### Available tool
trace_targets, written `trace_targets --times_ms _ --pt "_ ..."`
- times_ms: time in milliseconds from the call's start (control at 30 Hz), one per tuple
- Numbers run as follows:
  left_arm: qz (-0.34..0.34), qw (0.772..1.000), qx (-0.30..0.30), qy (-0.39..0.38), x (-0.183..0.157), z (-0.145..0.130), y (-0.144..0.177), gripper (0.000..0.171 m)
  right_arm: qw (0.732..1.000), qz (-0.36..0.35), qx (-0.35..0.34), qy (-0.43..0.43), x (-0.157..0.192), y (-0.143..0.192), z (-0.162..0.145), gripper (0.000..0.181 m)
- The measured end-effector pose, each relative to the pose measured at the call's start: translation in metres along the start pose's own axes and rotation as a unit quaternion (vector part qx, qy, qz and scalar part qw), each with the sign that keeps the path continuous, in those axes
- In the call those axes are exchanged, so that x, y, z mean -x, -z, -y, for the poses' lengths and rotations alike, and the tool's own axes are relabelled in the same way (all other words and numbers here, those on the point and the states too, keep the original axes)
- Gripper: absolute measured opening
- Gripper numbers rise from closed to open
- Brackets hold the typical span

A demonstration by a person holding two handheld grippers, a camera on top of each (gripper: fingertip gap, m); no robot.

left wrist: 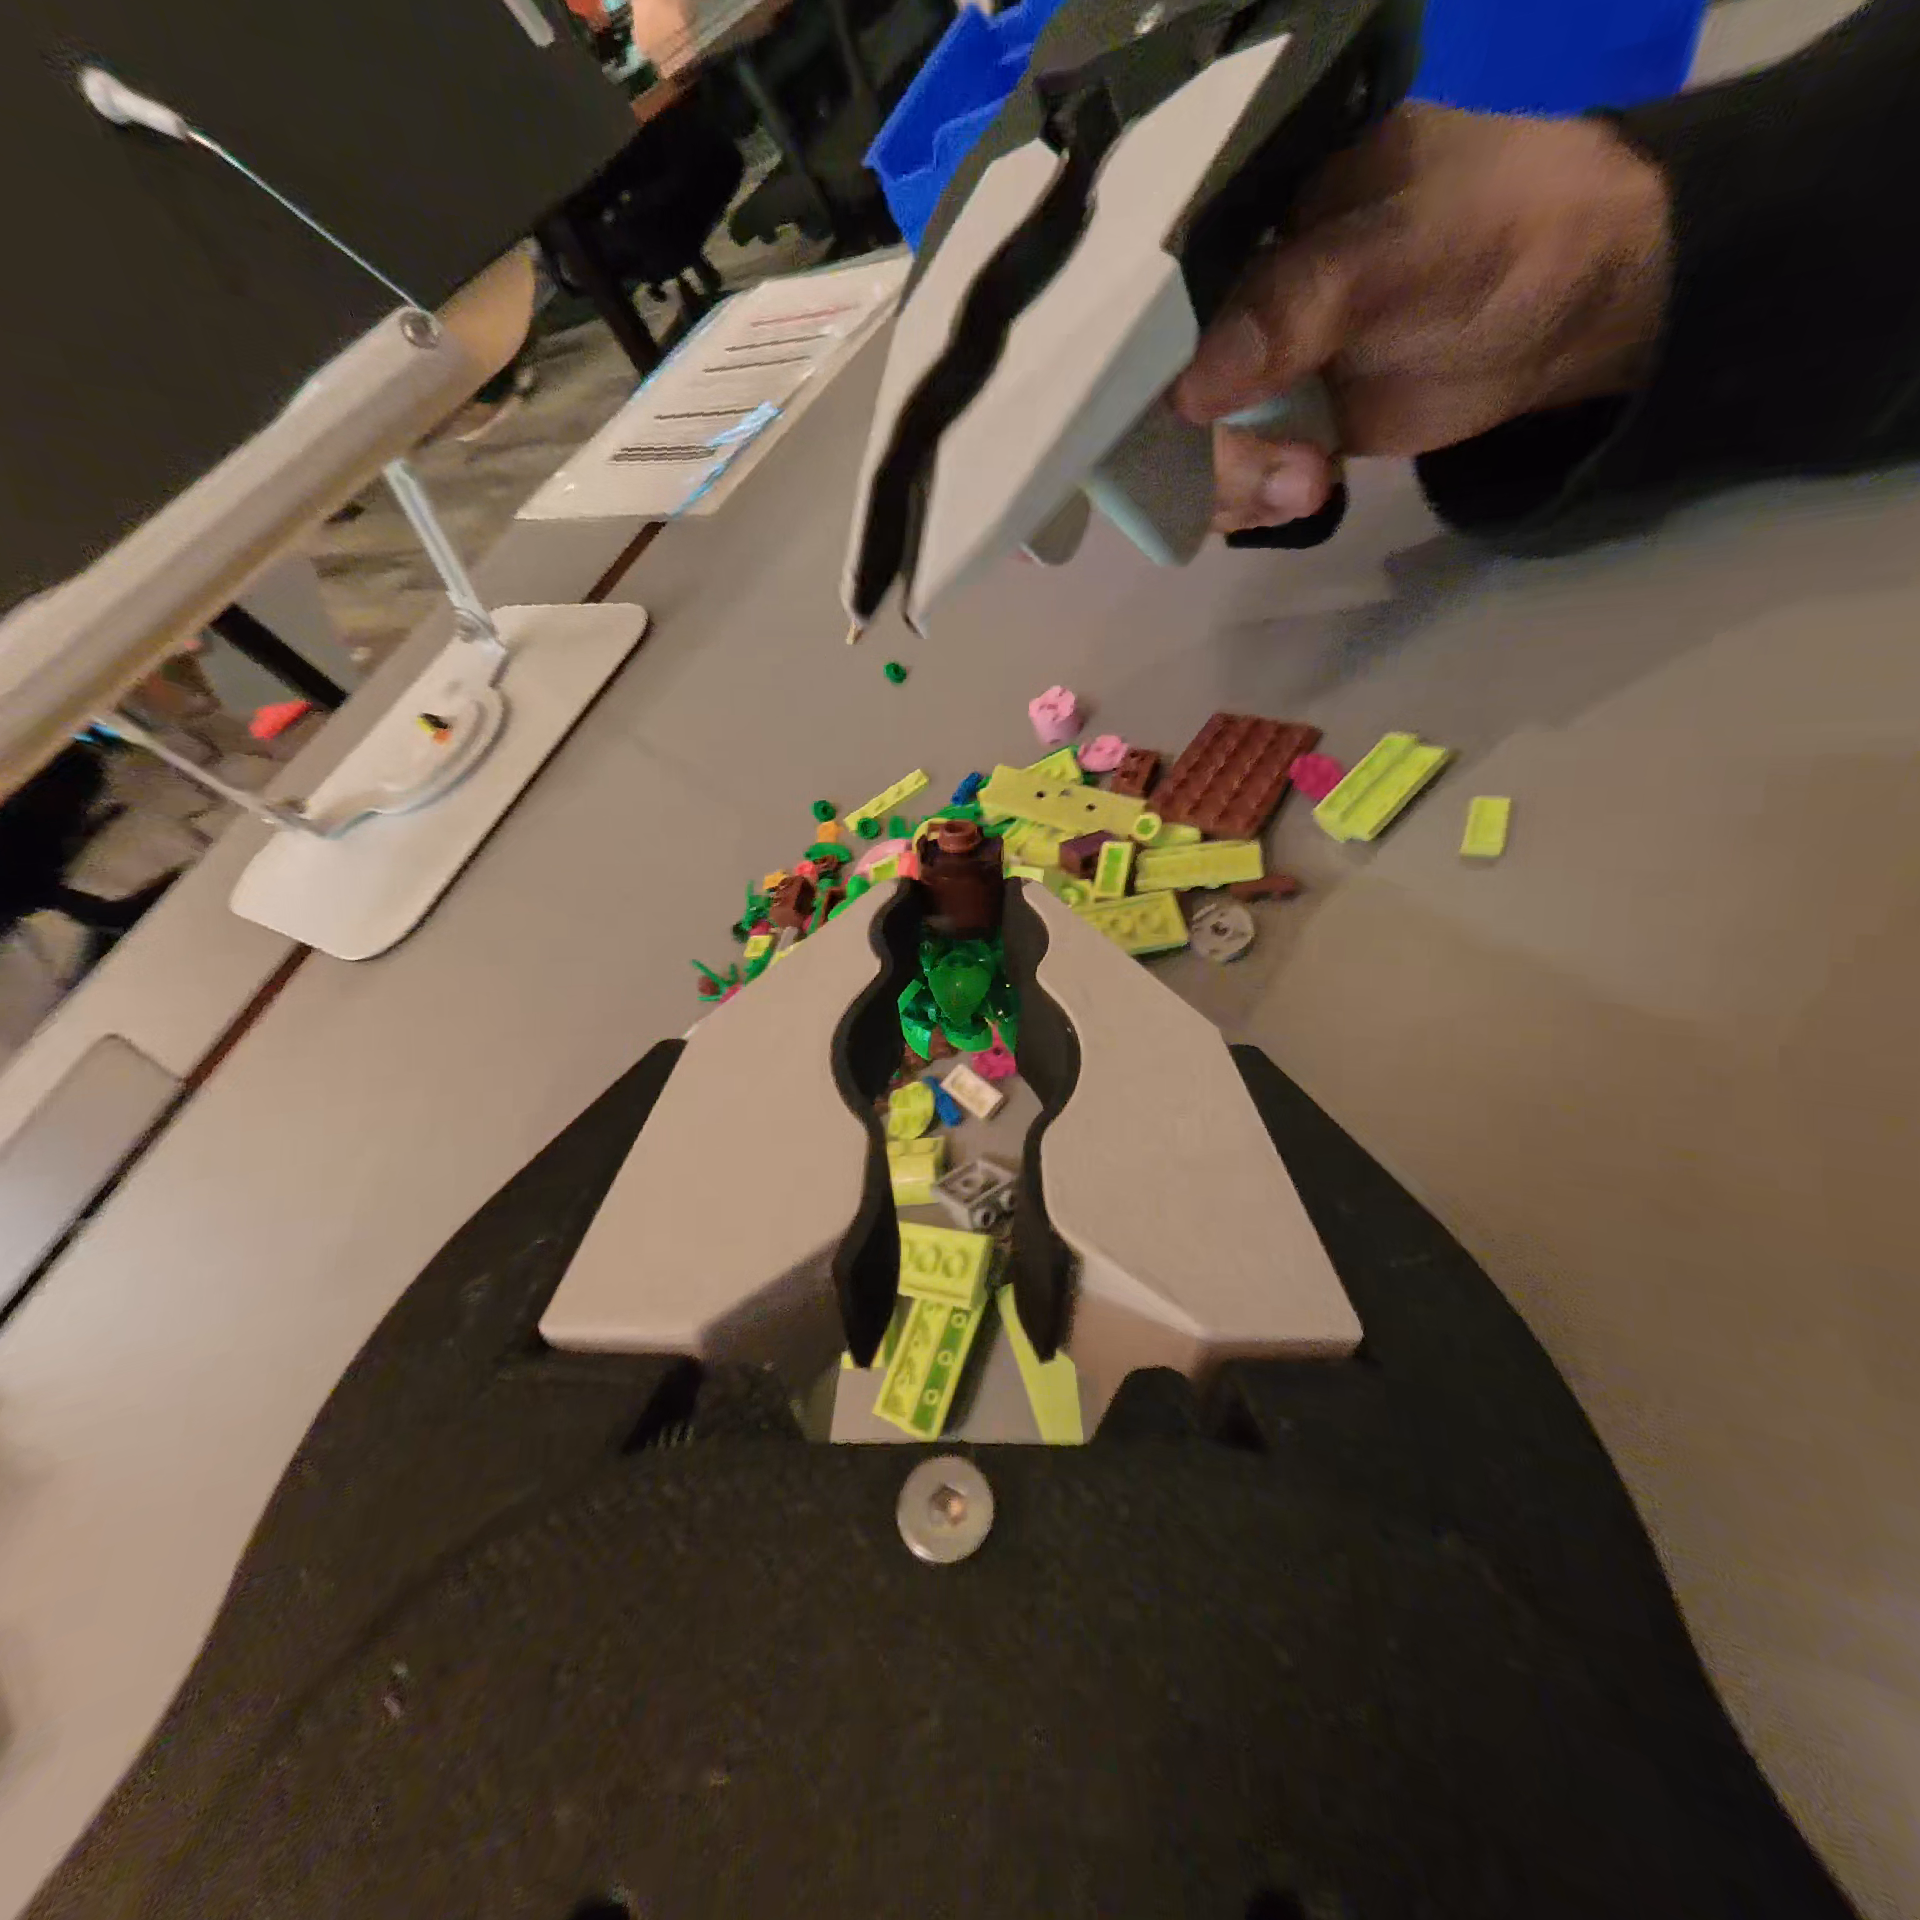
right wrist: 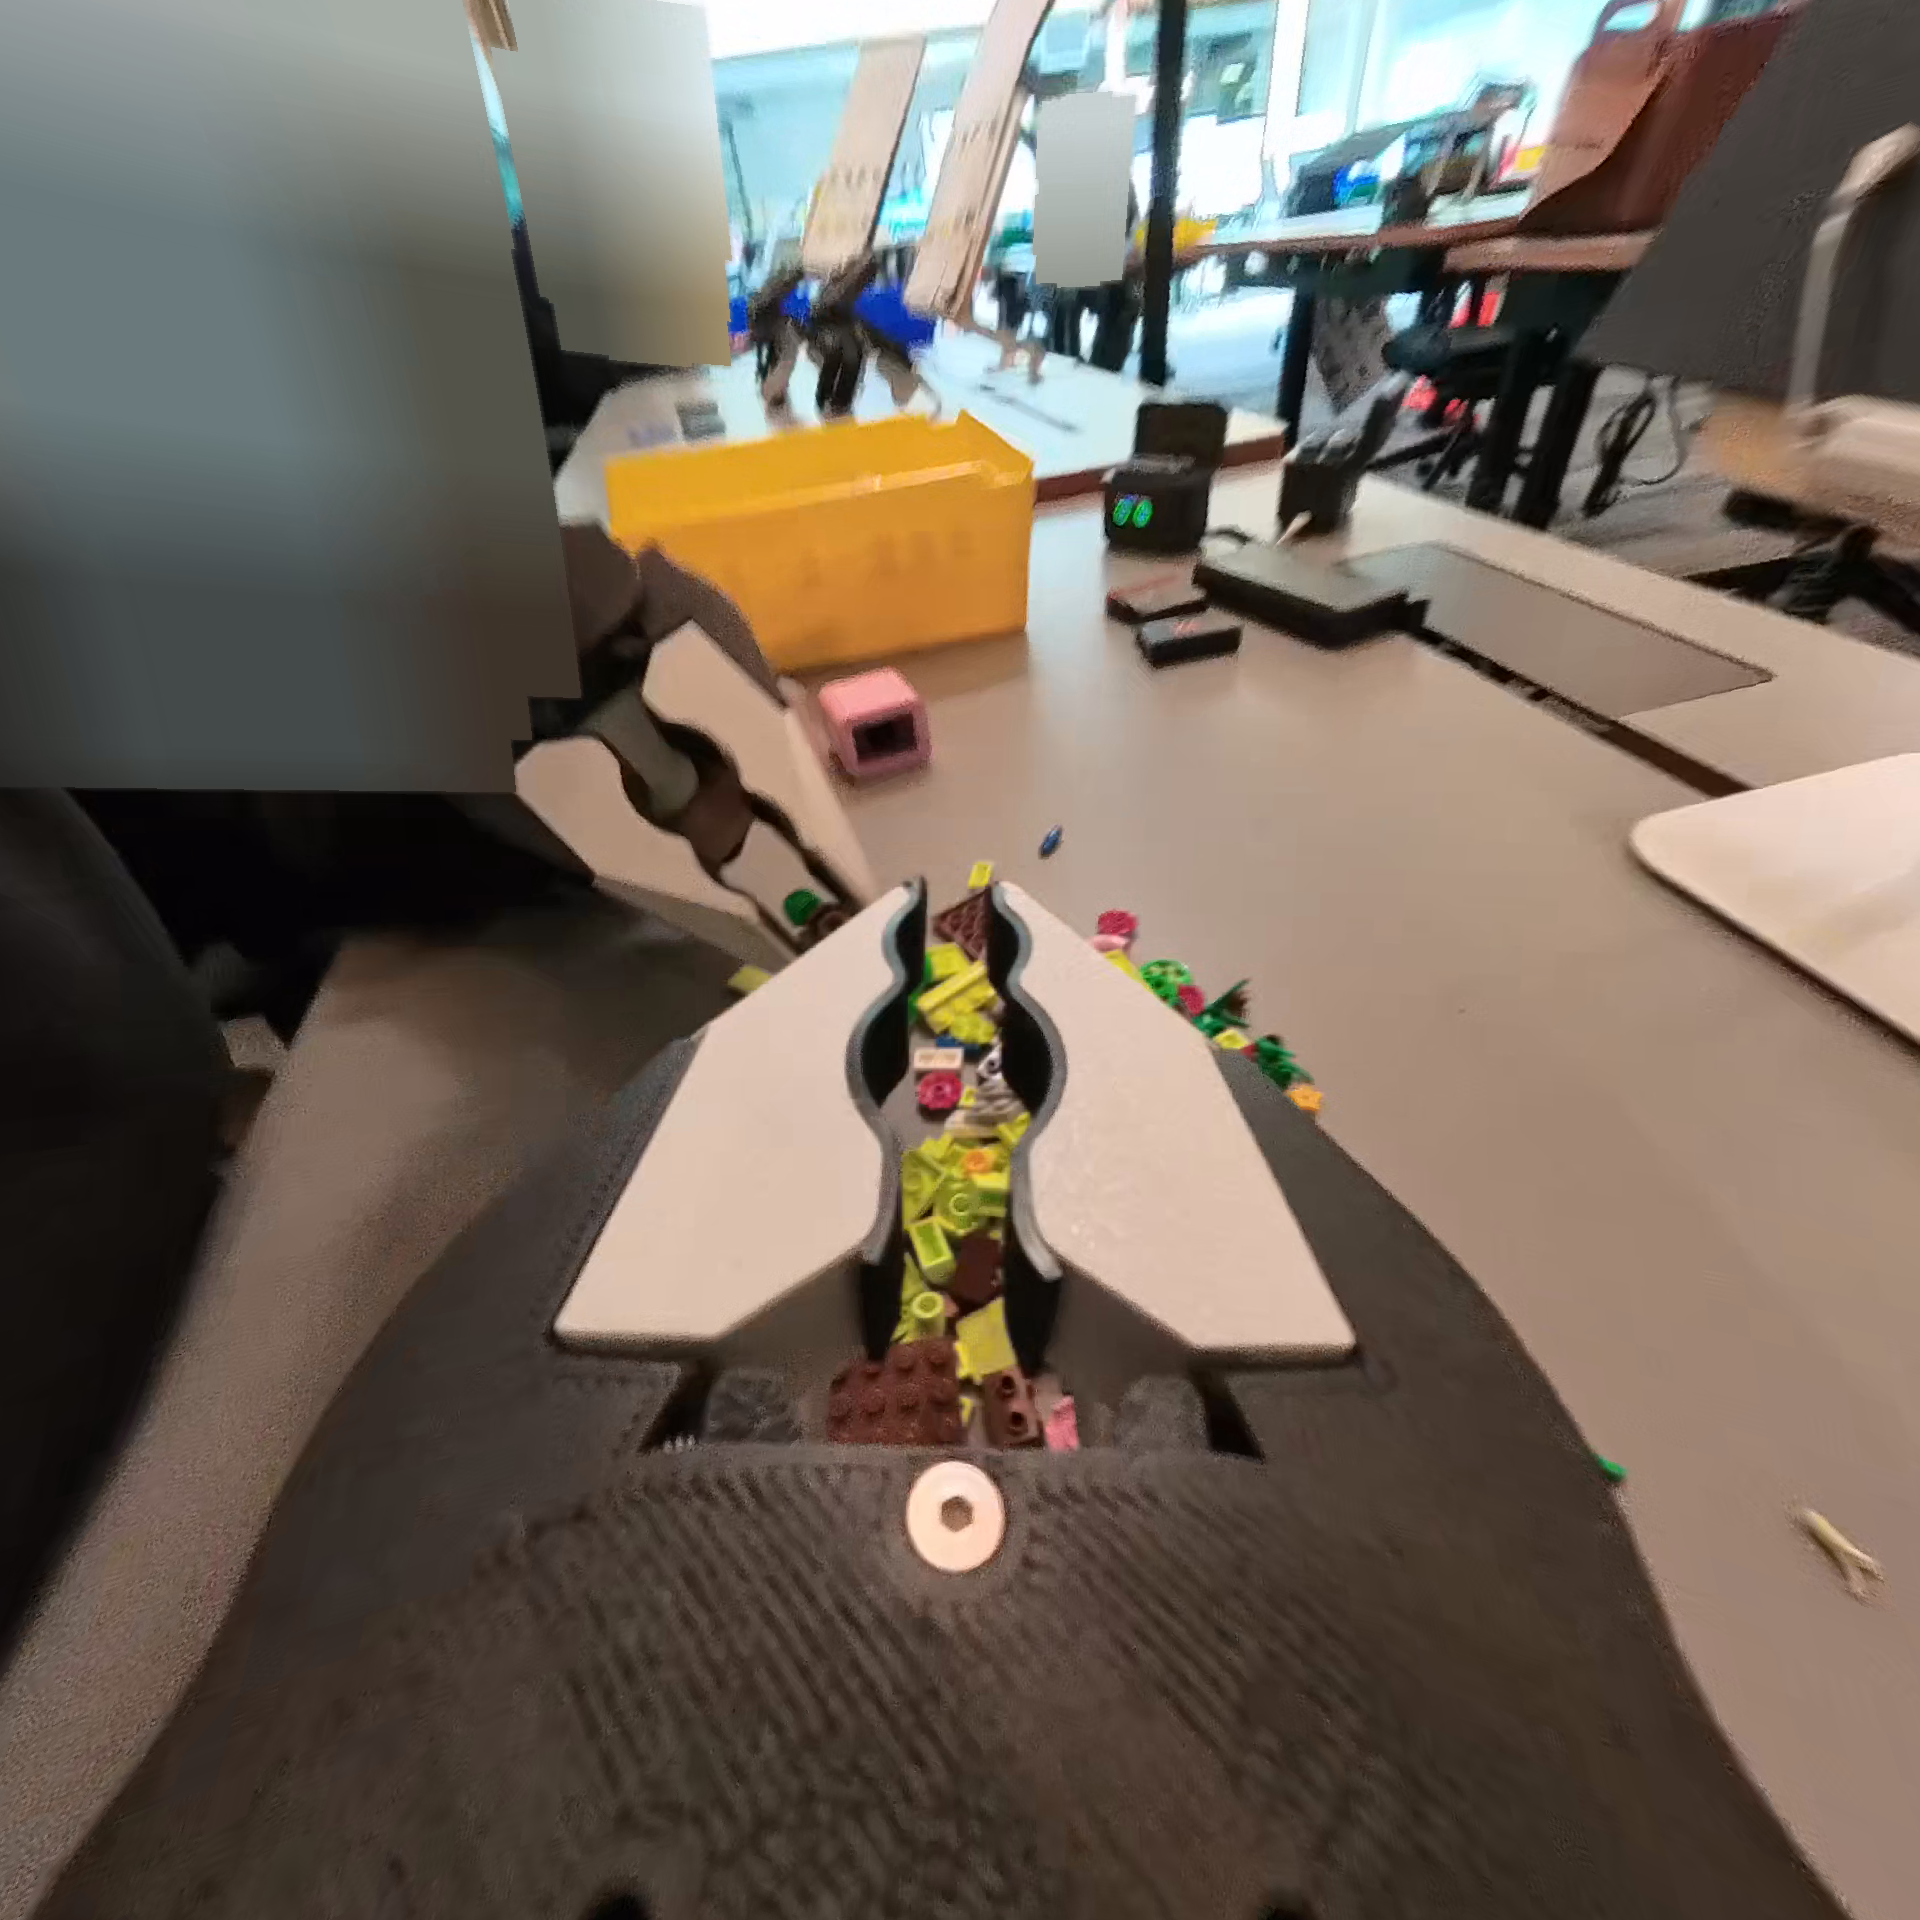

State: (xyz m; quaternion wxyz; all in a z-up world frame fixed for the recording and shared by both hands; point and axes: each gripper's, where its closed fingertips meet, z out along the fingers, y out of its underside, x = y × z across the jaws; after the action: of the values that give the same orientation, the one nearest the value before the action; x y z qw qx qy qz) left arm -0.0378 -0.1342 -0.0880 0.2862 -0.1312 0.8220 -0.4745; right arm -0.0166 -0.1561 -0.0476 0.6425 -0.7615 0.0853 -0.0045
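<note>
My left gripper [left wrist: 961, 883] is shut on a small brown cylinder piece [left wrist: 958, 871] with green leaf pieces [left wrist: 956, 987] hanging under it, held just above a pile of small toy bricks [left wrist: 1122, 842], mostly lime green, brown and pink. The right gripper [left wrist: 883, 627], held by a hand [left wrist: 1434, 301], hangs tips down above the pile's far edge, over a tiny green stud [left wrist: 896, 672]. In the right wrist view my right gripper [right wrist: 958, 891] has a narrow gap between its fingers with nothing in it, over the brick pile [right wrist: 961, 1195]. The left gripper [right wrist: 816, 920] shows at its left.
On the grey table [left wrist: 1558, 1143] are a white lamp base [left wrist: 436, 779], a printed sheet [left wrist: 717, 384] and a blue bin [left wrist: 935, 125]. The right wrist view shows a yellow bin [right wrist: 821, 540], a pink cube [right wrist: 873, 722], black devices [right wrist: 1164, 488] and a white pad [right wrist: 1787, 873].
</note>
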Motion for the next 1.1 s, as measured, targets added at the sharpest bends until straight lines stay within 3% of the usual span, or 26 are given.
trace_targets --times_ms 100,233,533,800,1100 --pt "0.032 0.998 0.021 -0.055 0.002 -0.006 -0.004 0.011 0.998 0.013 0.052 0.024 0.018 -0.021 -0.02 0.013" --pt "0.076 0.988 0.041 -0.129 0.005 -0.009 -0.005 0.011 0.992 -0.018 0.09 0.083 0.021 -0.029 -0.033 0.006" --pt "0.099 0.974 0.067 -0.195 -0.002 -0.013 -0.01 0.011 0.988 -0.019 0.131 0.074 0.02 -0.03 -0.045 0.004" --pt "0.083 0.983 0.055 -0.154 -0.004 -0.013 -0.012 0.01 0.98 -0.049 0.153 0.121 0.021 -0.029 -0.047 0.003" --pt "0.051 0.996 0.036 -0.065 -0.003 0.0 -0.005 0.013 0.992 -0.02 0.104 0.066 0.024 -0.022 -0.029 0.001"
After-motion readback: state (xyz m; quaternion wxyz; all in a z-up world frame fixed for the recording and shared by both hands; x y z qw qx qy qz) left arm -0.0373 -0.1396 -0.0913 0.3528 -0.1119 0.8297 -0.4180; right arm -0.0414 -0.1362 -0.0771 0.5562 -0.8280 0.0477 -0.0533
